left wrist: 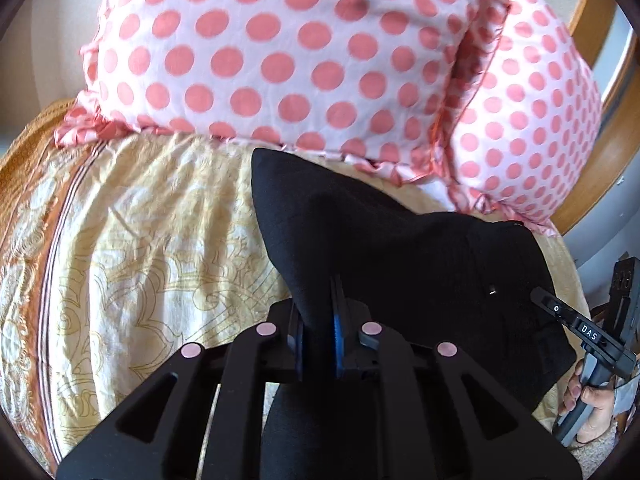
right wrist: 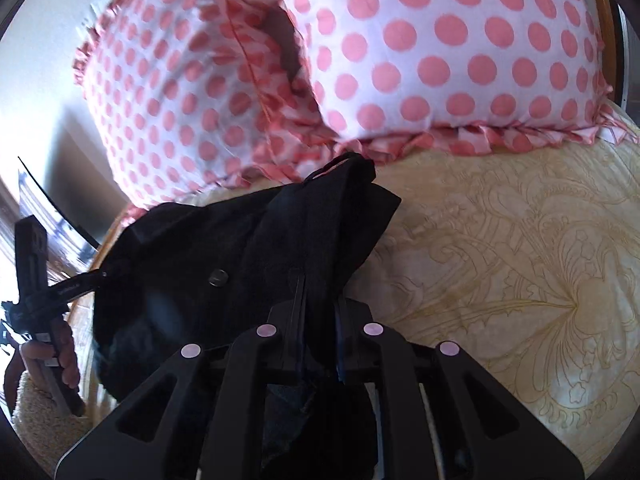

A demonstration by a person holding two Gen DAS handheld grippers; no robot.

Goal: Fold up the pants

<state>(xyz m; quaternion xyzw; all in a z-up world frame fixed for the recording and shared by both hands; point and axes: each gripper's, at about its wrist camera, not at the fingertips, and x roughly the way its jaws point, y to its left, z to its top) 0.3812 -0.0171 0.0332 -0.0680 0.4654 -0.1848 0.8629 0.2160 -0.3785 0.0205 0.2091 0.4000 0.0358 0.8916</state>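
Observation:
The black pants (left wrist: 384, 248) hang bunched between my two grippers above a bed. My left gripper (left wrist: 318, 320) is shut on one edge of the black fabric. My right gripper (right wrist: 320, 312) is shut on another edge of the pants (right wrist: 248, 248), where a dark button shows. The right gripper also shows in the left wrist view (left wrist: 588, 332) at the far right, held by a hand. The left gripper shows in the right wrist view (right wrist: 44, 292) at the far left. Most of the fabric below the jaws is hidden by the gripper bodies.
A yellow patterned bedspread (left wrist: 140, 248) covers the bed and also shows in the right wrist view (right wrist: 520, 272). Two white pillows with pink dots (left wrist: 280, 52) (right wrist: 460, 48) lie just behind the pants. A wooden headboard (left wrist: 584, 8) curves at the right.

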